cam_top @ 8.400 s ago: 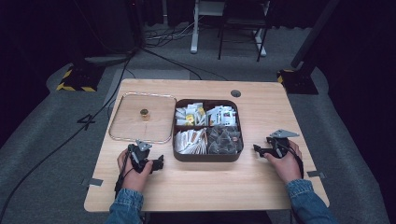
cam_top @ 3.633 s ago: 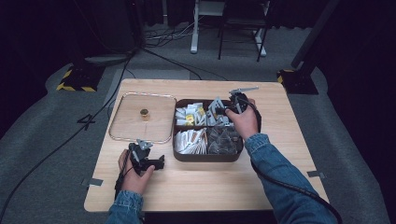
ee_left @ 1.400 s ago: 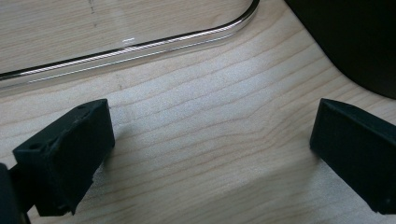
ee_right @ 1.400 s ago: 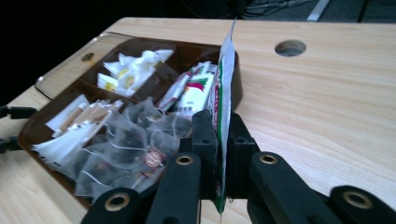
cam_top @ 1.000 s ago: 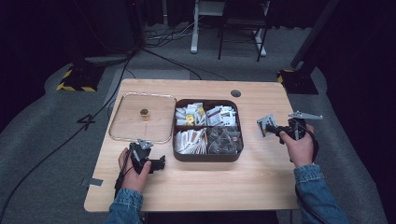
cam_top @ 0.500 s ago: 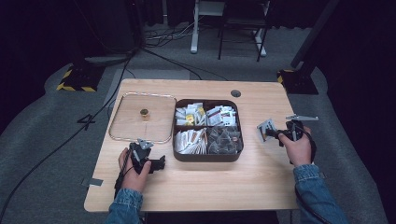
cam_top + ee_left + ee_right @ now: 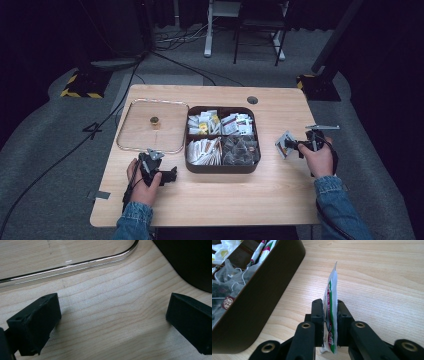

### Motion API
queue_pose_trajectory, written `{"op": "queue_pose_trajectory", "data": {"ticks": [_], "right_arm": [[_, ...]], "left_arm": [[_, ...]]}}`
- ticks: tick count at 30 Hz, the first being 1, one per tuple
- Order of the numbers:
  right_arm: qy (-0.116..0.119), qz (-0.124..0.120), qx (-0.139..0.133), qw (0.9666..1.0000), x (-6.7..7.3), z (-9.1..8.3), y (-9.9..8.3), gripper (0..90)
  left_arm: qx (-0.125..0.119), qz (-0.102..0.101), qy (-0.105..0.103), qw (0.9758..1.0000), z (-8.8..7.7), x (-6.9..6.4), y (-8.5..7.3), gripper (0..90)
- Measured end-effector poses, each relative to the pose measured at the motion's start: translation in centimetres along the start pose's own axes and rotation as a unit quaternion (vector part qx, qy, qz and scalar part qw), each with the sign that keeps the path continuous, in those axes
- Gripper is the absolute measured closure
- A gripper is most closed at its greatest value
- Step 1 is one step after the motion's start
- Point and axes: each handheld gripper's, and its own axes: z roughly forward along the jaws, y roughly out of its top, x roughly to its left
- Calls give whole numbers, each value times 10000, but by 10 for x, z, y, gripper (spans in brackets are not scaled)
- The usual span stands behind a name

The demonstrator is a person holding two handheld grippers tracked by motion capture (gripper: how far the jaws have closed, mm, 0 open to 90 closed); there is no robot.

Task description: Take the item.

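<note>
Packet lowered beside the box.
Right gripper point(image 7: 329, 315) has carried the white-and-green foil sachet point(image 7: 331, 307) down toward the wooden surface point(image 7: 382, 285) beside the dark compartmented box point(image 7: 222, 140); its jaws have just eased slightly yet pinch it, so release looks near. Left gripper point(image 7: 110, 322) jaws spread, empty.

Your high view looks forward and down on the whole table point(image 7: 225, 200) from your side. Your left gripper view sits close over the wood beside the clear lid's rim point(image 7: 75, 265). Your right gripper view looks low along the tabletop beside the dark box point(image 7: 269, 290), which the high view shares point(image 7: 222, 169).
</note>
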Motion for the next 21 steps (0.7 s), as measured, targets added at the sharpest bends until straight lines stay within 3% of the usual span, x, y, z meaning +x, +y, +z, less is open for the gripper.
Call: {"op": "queue_pose_trajectory", "data": {"ticks": [6, 9, 11, 13, 21], "right_arm": [[-50, 15, -18, 10000, -3, 1, -1, 736], [-119, -22, -95, 9999, -5, 0, -1, 642], [-299, -121, -151, 9994, -9, -3, 0, 579], [-441, -143, -182, 9988, -12, -6, 1, 562], [-613, -57, -417, 9972, -25, -18, 2, 504]], "left_arm": [[0, 0, 0, 10000, 0, 0, 0, 2], [-1, 1, 0, 10000, 0, 0, 0, 2], [-1, -1, 0, 10000, 0, 0, 0, 1], [1, 1, 0, 10000, 0, 0, 0, 1], [7, -8, -18, 10000, 0, 0, 0, 1]]}}
